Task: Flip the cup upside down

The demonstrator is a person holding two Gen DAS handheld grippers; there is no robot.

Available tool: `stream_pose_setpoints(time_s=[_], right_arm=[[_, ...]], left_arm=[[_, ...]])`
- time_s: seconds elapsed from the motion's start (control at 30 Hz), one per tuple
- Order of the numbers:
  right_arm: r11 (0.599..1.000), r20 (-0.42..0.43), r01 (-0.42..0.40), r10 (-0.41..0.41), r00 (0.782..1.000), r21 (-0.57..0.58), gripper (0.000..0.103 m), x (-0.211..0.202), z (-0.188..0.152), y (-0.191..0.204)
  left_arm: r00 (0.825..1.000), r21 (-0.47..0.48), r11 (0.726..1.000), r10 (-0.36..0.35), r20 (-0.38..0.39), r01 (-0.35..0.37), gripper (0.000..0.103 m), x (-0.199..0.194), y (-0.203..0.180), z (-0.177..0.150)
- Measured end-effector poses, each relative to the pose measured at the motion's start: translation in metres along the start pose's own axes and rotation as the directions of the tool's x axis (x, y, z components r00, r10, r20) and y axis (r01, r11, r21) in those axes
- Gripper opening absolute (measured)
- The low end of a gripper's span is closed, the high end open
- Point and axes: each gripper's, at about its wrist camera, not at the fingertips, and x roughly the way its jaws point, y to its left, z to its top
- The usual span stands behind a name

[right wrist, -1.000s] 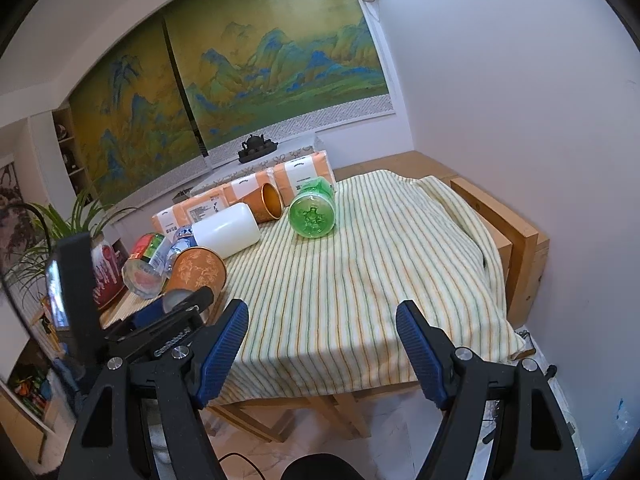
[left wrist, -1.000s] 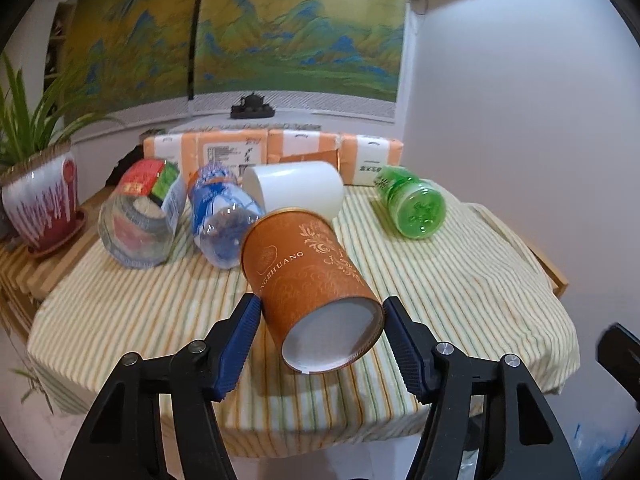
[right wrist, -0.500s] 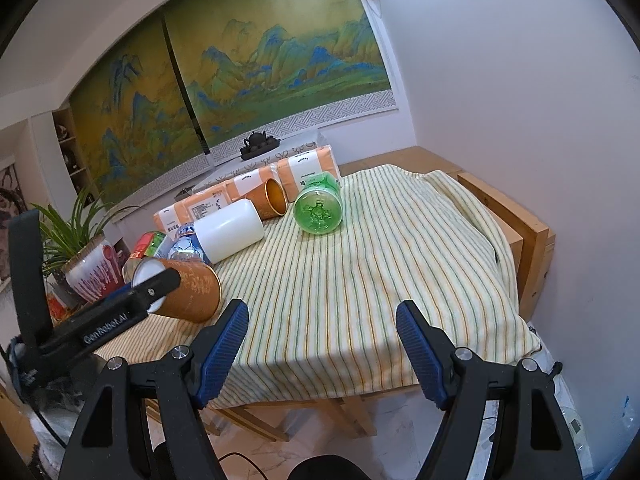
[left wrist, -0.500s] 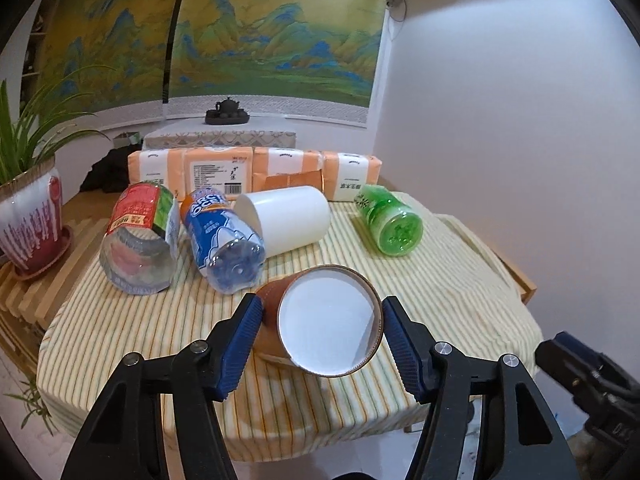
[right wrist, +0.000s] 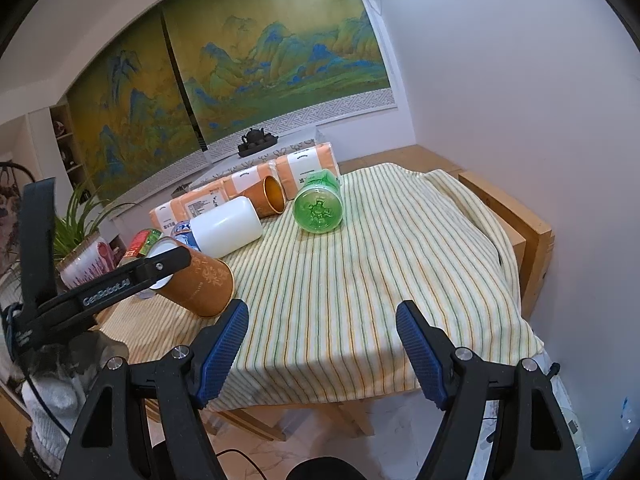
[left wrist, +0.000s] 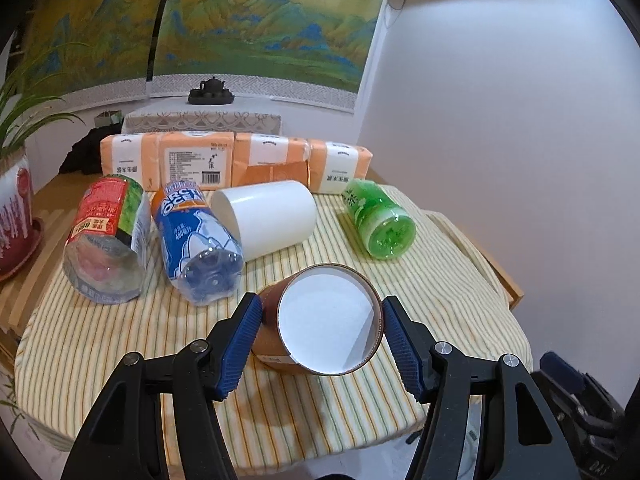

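My left gripper is shut on an orange paper cup with a gold pattern. The cup's white bottom faces my camera. In the right wrist view the same cup is tilted, its rim low at the striped cloth near the table's front left, with the left gripper's finger across it. My right gripper is open and empty, off the table's front edge.
The striped tablecloth carries a white cup on its side, a blue bottle, a red-labelled jar, a green bottle and tissue packs. A second orange cup lies by the packs. A potted plant stands left.
My left gripper has turned the orange cup over, so its white bottom now faces me, and lowered it toward the cloth. The right gripper has stayed open and nearly still.
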Motion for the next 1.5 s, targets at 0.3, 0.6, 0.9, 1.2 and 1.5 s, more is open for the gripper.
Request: stream_pose_setpoints(time_s=[0.3,0.6,0.9,1.2,1.5], right_arm=[[1.0,-0.007,-0.003,0.003,1.0,-0.003,0.073,0.004,0.001,0.002],[1.0,-0.013,0.001,-0.001,1.0,0.005,0.073,0.007,0.002,-0.001],[1.0,0.016,0.013,-0.013,1.0,-0.022,0.073,0.004,0.006,0.008],[0.996,0.068,-0.004,0.01,0.998,-0.09,0.073,-0.006,0.017,0.042],[0.991,0.098,-0.029,0.043,0.994,-0.133,0.077,-0.015,0.019,0.073]], left_arm=[[0.999,-0.012,1.0,-0.013,-0.043,0.013,0.066,0.023,0.01,0.016],[1.0,0.015,1.0,0.001,-0.024,-0.001,0.066,0.03,0.007,0.025],[0.998,0.05,0.998,0.045,0.05,-0.048,0.066,-0.01,0.005,0.016],[0.974,0.075,0.986,0.132,0.183,-0.148,0.069,-0.082,0.012,0.0],[0.962,0.05,0.982,0.166,0.216,-0.181,0.073,-0.13,0.027,-0.013]])
